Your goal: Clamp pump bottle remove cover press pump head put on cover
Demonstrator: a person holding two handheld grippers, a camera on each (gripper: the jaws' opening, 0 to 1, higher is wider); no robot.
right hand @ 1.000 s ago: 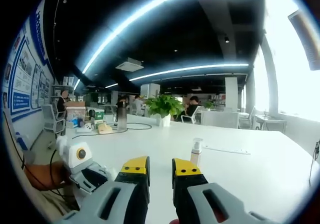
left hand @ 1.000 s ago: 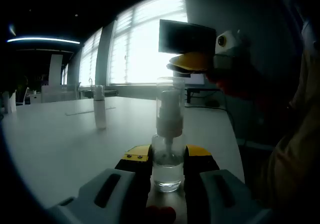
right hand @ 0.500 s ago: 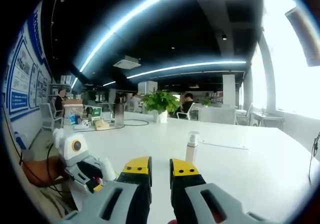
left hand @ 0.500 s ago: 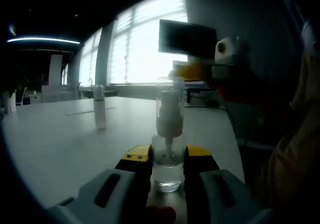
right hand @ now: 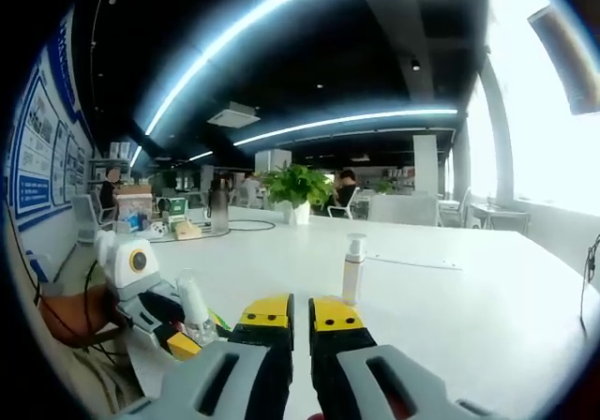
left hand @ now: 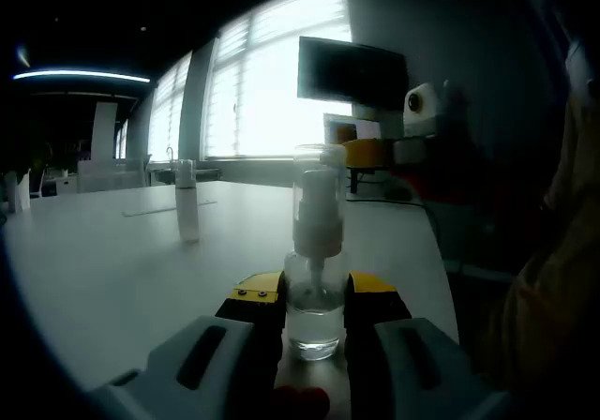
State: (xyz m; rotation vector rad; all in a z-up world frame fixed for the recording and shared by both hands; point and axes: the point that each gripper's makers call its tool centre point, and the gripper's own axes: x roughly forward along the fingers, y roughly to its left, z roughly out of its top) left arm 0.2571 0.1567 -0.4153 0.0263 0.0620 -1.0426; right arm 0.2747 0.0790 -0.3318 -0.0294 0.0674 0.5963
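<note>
A clear pump bottle [left hand: 317, 251] with a transparent cover [left hand: 317, 190] over its white pump head stands upright on the white table [left hand: 112, 270]. My left gripper [left hand: 314, 291] is shut on the bottle's lower body, one yellow-tipped jaw on each side. My right gripper [left hand: 372, 153] hovers to the right of the cover's top, a little apart from it. In the right gripper view, my right gripper [right hand: 301, 313] has its jaws almost touching with nothing between them. There the left gripper [right hand: 199, 334] shows at lower left, holding the bottle [right hand: 192, 303].
A second white pump bottle [left hand: 187, 209] [right hand: 352, 268] stands farther out on the table. A dark monitor [left hand: 352, 71] sits behind the clamped bottle. A potted plant [right hand: 298, 190] and seated people are at the far end of the table.
My right gripper has come down from above the cover to beside its top, and its jaws have narrowed. The left gripper and the bottle have stayed put.
</note>
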